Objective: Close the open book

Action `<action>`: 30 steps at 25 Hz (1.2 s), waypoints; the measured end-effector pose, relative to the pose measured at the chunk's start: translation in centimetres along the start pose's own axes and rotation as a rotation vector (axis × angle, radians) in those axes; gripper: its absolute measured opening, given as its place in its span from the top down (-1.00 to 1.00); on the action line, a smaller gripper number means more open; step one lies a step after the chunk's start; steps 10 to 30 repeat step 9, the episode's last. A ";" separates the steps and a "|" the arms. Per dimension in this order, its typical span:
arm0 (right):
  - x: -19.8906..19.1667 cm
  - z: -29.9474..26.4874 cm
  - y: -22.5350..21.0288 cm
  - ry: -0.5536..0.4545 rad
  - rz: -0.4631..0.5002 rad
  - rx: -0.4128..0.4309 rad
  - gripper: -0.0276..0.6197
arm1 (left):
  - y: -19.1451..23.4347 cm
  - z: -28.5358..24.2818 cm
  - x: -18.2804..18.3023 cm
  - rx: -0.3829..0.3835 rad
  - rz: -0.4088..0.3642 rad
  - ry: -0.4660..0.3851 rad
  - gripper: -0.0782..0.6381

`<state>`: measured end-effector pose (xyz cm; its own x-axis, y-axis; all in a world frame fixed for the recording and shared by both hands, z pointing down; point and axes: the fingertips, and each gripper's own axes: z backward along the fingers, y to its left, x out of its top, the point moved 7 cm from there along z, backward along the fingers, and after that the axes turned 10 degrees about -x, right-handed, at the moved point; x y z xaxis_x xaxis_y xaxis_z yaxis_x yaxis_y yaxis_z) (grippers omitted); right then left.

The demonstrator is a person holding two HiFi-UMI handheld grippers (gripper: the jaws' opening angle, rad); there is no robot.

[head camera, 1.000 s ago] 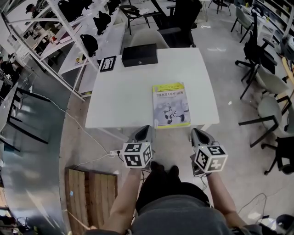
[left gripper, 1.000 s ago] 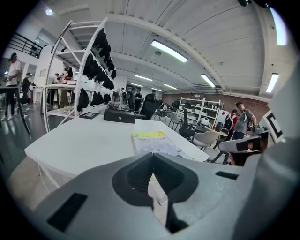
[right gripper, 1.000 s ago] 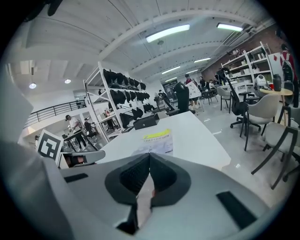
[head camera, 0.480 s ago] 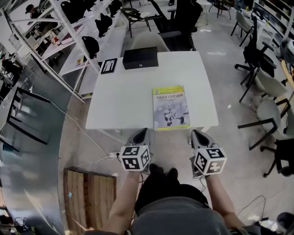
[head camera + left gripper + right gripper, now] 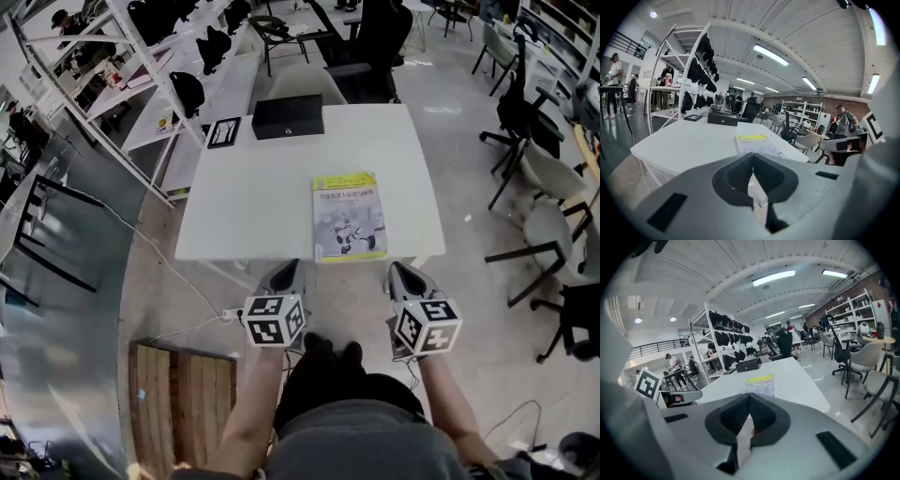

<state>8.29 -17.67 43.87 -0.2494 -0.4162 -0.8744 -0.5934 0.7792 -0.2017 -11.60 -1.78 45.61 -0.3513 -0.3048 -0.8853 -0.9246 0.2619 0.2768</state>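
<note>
Open-plan office-lab: shelving racks (image 5: 141,66), swivel chairs (image 5: 521,94), white table (image 5: 253,206).

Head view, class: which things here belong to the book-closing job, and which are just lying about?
Job: book, cover up and already shut; left tool; right tool; white table.
Lying about: black box; flat black-framed panel.

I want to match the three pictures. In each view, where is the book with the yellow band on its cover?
Head view: the book lies closed on the white table, right of centre, at the edge nearest the person.
Left gripper view: the book is at centre, just above the jaws.
Right gripper view: the book is at centre, just above the jaws.
Shared landmark: the black box at the table's far end.
</note>
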 end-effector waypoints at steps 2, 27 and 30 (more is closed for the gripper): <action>0.0 0.1 0.1 -0.001 0.001 0.003 0.91 | 0.0 0.2 0.0 0.003 0.002 -0.003 0.76; 0.1 0.6 0.2 0.001 0.018 0.011 0.91 | -0.5 0.6 -0.2 0.009 0.006 -0.002 0.76; 0.1 0.6 0.2 0.001 0.018 0.011 0.91 | -0.5 0.6 -0.2 0.009 0.006 -0.002 0.76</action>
